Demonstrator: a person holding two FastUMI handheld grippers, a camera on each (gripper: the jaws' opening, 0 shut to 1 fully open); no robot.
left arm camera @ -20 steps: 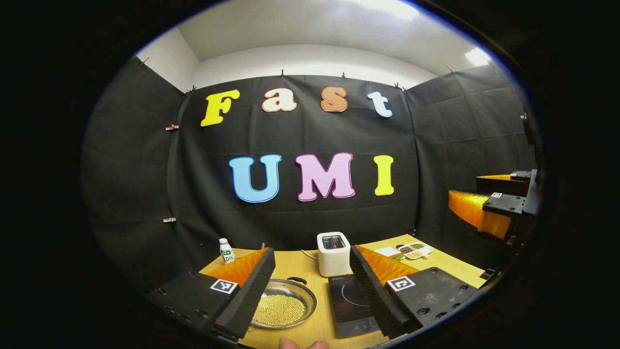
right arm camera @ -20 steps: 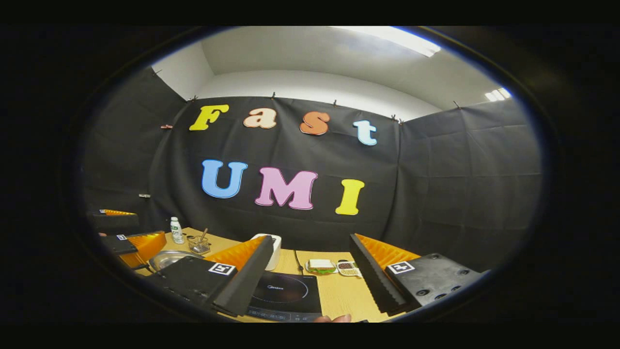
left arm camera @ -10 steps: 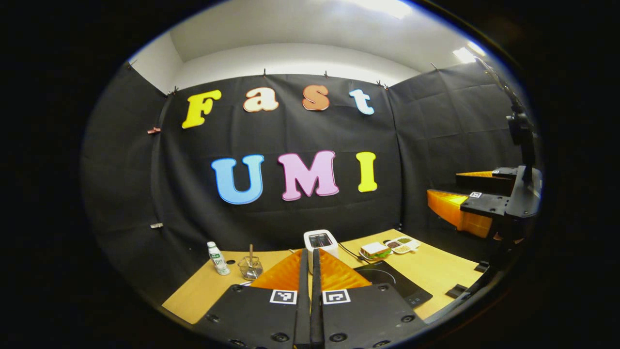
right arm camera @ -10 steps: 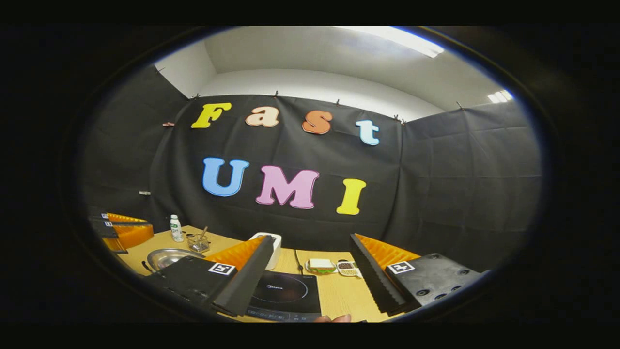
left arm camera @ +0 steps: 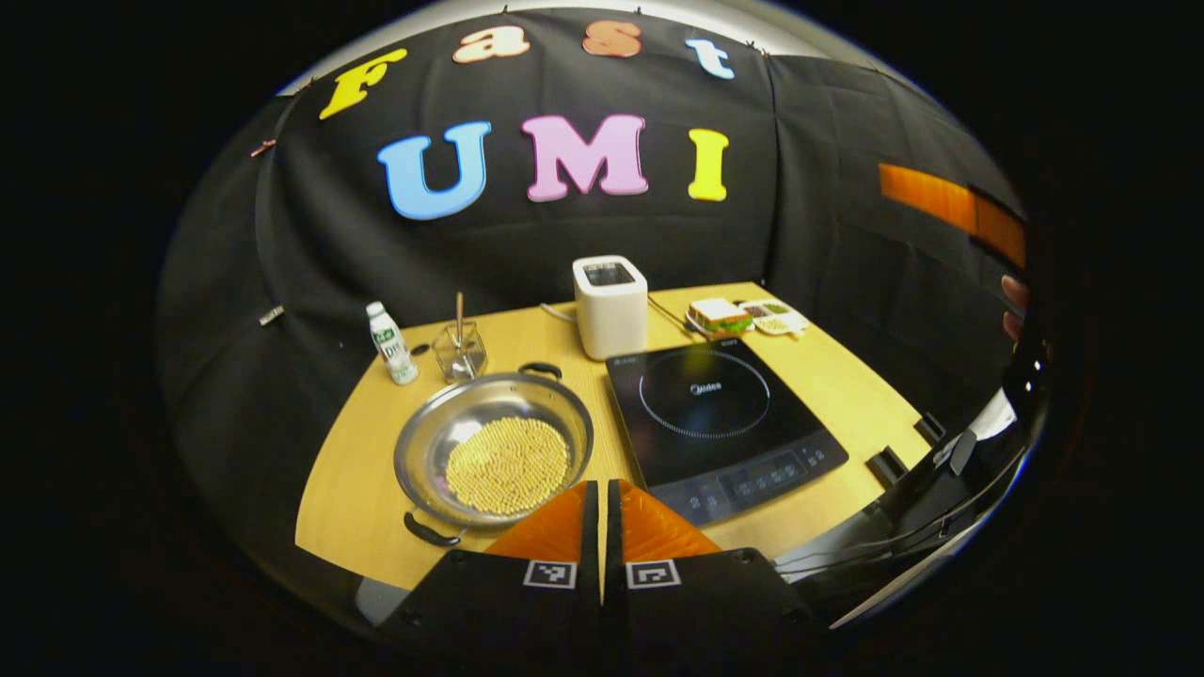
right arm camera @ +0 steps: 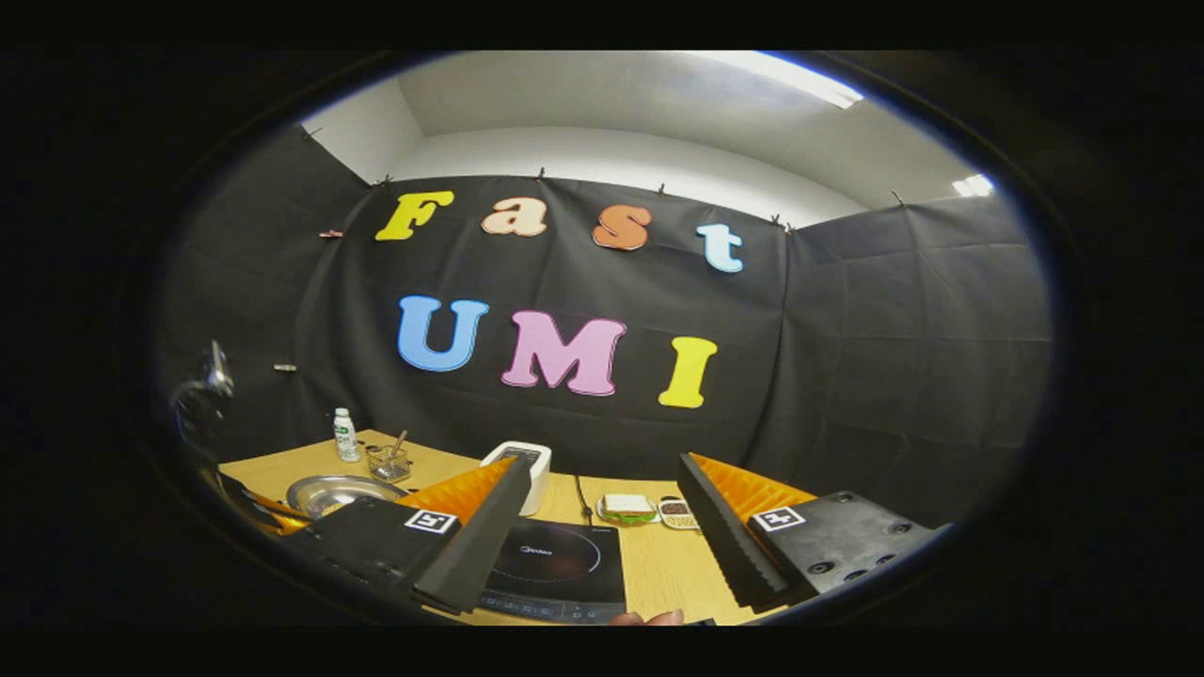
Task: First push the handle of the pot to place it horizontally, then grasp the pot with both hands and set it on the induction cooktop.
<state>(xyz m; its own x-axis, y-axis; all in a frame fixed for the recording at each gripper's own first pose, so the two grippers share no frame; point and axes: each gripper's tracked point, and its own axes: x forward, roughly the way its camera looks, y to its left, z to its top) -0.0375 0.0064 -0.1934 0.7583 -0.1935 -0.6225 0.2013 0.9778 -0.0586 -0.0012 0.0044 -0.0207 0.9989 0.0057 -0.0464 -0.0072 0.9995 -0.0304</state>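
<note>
Left gripper view: left gripper (left arm camera: pixel 602 498) at the bottom edge, fingers pressed together with nothing between them, raised above the table's (left arm camera: pixel 357 489) near edge.
Pot position: pot (left arm camera: pixel 494 448) sits on the table just ahead of and slightly left of the left fingertips, holding a layer of small yellowish beads.
Pot axis: its two dark loop handles lie on a near-far diagonal; near handle (left arm camera: pixel 431 531) points at the front-left, far handle (left arm camera: pixel 541 369) at the back-right, so the line between them is not yet horizontal.
Cooktop: cooktop (left arm camera: pixel 720 418) lies just right of the pot, close beside it, control strip toward the near edge.
Nearer hand: left gripper is judged much the nearer to the pot; the near handle lies left of its tips, a short sideways reach.
Right gripper view: right gripper (right arm camera: pixel 602 536) has its fingers spread wide and empty, poised over the cooktop (right arm camera: pixel 550 564); the pot (right arm camera: pixel 343 491) lies off to its left, well apart.
Next move: judged to be a nudge on a handle with the closed left fingers, turning the pot until its handles run left-right.
Writing: a small logo sits at the centre of the cooktop ring, too small to read reliably; a bottle (left arm camera: pixel 390 343) behind the pot carries a green and white label, not legible.
Others: white toaster (left arm camera: pixel 611 306) at the back.
</note>
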